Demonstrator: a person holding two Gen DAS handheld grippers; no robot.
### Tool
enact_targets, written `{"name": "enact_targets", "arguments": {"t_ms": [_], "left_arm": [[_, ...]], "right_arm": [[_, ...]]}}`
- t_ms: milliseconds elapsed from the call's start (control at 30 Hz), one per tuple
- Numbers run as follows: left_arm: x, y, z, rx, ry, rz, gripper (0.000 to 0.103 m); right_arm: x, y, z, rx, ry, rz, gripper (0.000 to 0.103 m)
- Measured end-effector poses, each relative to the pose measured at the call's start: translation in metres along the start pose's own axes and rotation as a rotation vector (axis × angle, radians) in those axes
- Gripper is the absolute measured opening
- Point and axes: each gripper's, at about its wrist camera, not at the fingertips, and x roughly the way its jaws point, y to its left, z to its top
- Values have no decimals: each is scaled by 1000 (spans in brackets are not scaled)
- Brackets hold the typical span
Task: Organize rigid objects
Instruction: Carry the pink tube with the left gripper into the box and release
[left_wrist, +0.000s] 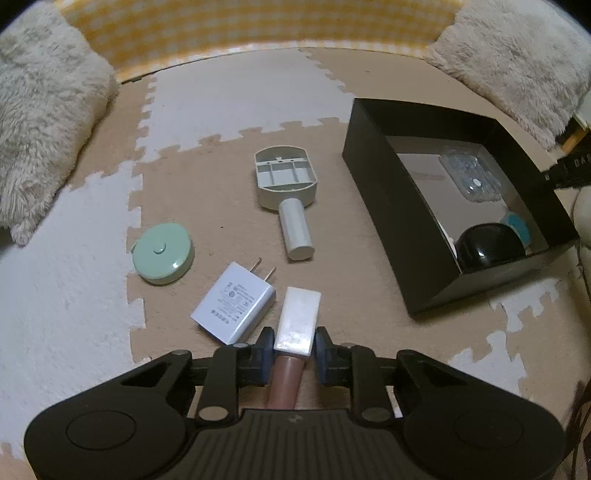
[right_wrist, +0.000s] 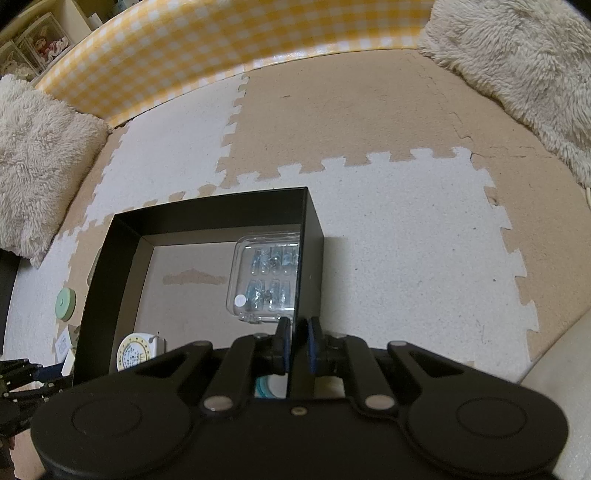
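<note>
1. The left gripper (left_wrist: 294, 341) is closed on a white block (left_wrist: 298, 317). Its pads press on the two sides of the block's near end. A pinkish tube (left_wrist: 283, 382) sticks out of that end, back toward the camera.
2. The block lies on the floor mat (left_wrist: 207, 177), pointing away from the gripper.
3. A white plug (left_wrist: 234, 307) lies just left of the block. Its two metal pins point away.
4. A round green case (left_wrist: 163, 254) lies farther left, apart from the plug.
5. A grey scoop (left_wrist: 286, 184) with a round handle lies past the block, open side up.
6. A black box (left_wrist: 373, 177) sits on the right, apart from these things. Inside it are a clear case (left_wrist: 469, 177), a black ball (left_wrist: 489, 253) and a bit of something teal (left_wrist: 517, 225).
7. The right gripper (right_wrist: 298, 345) is closed on the right wall of the black box (right_wrist: 122, 266). One pad is inside the wall and one is outside.
8. In the right view the clear case (right_wrist: 266, 277) lies inside the box against that wall, just past the gripper. A round white and yellow thing (right_wrist: 135, 354) lies in the near left corner.
9. Fluffy cushions (right_wrist: 40, 155) and a yellow checked wall (right_wrist: 221, 44) ring the mat.
</note>
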Motion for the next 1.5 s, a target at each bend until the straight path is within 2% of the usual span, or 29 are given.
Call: {"name": "enact_targets", "arguments": {"t_ms": [133, 267, 400, 667, 833, 967, 1133, 1300, 1500], "left_arm": [[-2, -6, -1, 21, -8, -19, 24], [-14, -9, -1, 16, -59, -7, 22], [-31, -12, 2, 17, -114, -26, 22], [-44, -19, 3, 28, -149, -50, 22], [-56, -20, 7, 12, -197, -73, 22], [-70, -23, 18, -13, -255, -123, 22], [-75, -36, 40, -52, -297, -242, 22], [-54, -60, 59, -84, -279, -346, 22], [-9, -88, 78, -140, -222, -410, 22]], "right_arm": [[0, 0, 0, 2, 0, 2, 10], [0, 0, 0, 3, 0, 3, 10], [0, 0, 0, 2, 0, 3, 10], [0, 0, 0, 3, 1, 3, 10], [0, 0, 0, 6, 1, 6, 10], [0, 0, 0, 6, 1, 6, 11], [0, 1, 0, 9, 2, 6, 11], [0, 0, 0, 9, 1, 7, 11], [0, 0, 0, 13, 1, 13, 11]]}}
